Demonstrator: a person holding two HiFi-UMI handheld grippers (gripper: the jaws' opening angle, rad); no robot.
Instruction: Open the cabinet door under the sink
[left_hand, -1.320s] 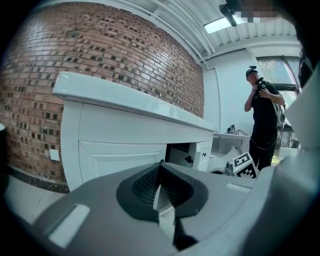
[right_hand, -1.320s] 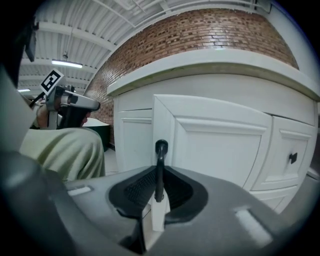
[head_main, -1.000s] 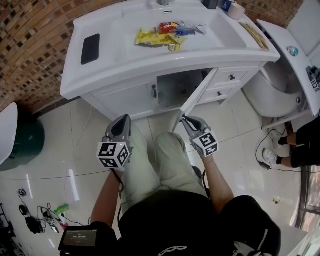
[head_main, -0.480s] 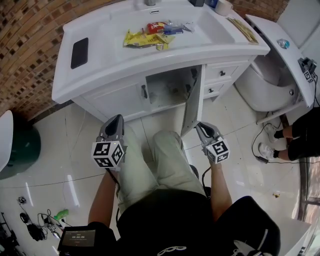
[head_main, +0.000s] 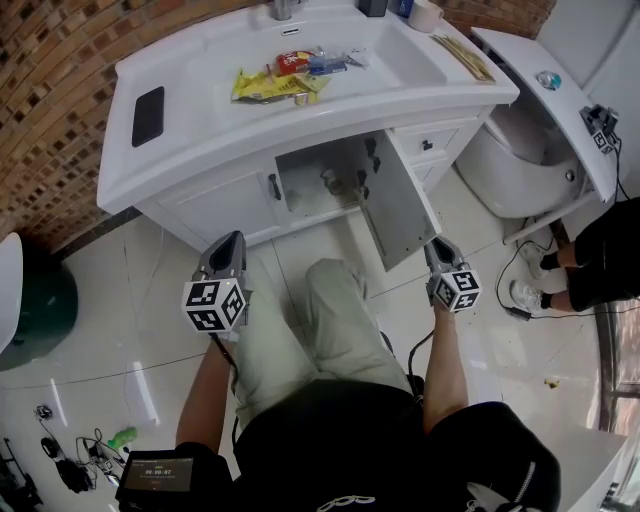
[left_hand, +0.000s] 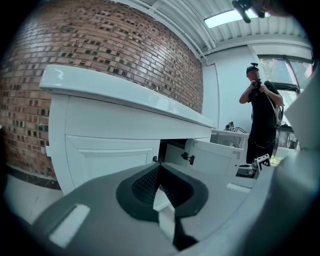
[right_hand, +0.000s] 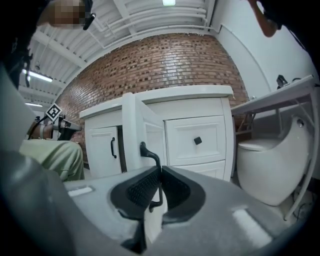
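The right-hand cabinet door (head_main: 395, 210) under the sink stands swung wide open, its inner face toward me, and pipes show in the opening (head_main: 325, 180). My right gripper (head_main: 437, 246) is at the door's free edge. In the right gripper view the black door handle (right_hand: 149, 150) runs down between the closing jaws of the right gripper (right_hand: 160, 170), which pinch it. The left door (head_main: 225, 205) stays closed. My left gripper (head_main: 231, 240) hangs shut and holds nothing in front of that door, apart from it; the left gripper (left_hand: 159, 167) also shows in its own view.
The white sink top (head_main: 200, 60) carries snack wrappers (head_main: 270, 85) and a dark phone (head_main: 147, 115). Two drawers (head_main: 425, 145) sit right of the opening, a toilet (head_main: 520, 170) beyond them. A person (head_main: 600, 250) stands at the right. My knees (head_main: 320, 320) are between the grippers.
The right door swung from partly open to wide open toward the right. My right gripper travelled right with its handle. The left gripper stayed put.
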